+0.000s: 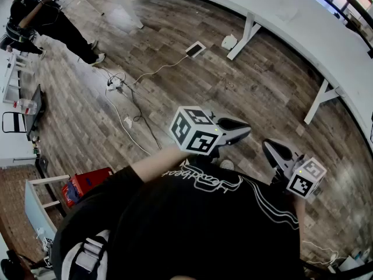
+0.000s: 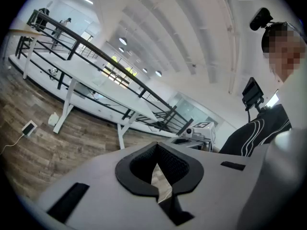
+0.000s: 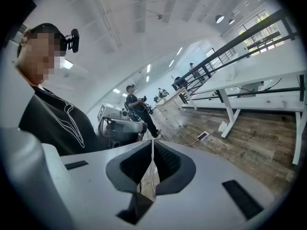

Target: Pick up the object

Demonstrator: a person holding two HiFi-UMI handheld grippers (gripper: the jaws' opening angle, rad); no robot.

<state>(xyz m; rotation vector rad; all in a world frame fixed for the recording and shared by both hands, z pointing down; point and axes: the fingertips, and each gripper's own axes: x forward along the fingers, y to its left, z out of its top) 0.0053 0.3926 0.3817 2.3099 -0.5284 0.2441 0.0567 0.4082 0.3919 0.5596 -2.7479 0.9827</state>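
Two closed, empty sets of fingers: we hold left gripper point(image 2: 154, 148) and right gripper point(image 3: 152, 145) idle, nothing ahead to pick.

Two tools point(image 1: 236, 131) point(image 1: 276, 152), one red box point(image 1: 87, 183), one bystander point(image 1: 48, 20).

The grey-brown wood-plank floor point(image 1: 192, 92) fills the middle of the head view. Left of centre on it lies a white power strip point(image 1: 114, 84), with thin white and black cables point(image 1: 125, 121) trailing toward the lower centre. A flat white-framed tablet-like device point(image 1: 195, 49) lies near the top centre. A small white object point(image 1: 229, 41) sits just beside a leg of the long white counter point(image 1: 291, 16), which curves across the upper right. A red box point(image 1: 87, 182) sits at the lower left.
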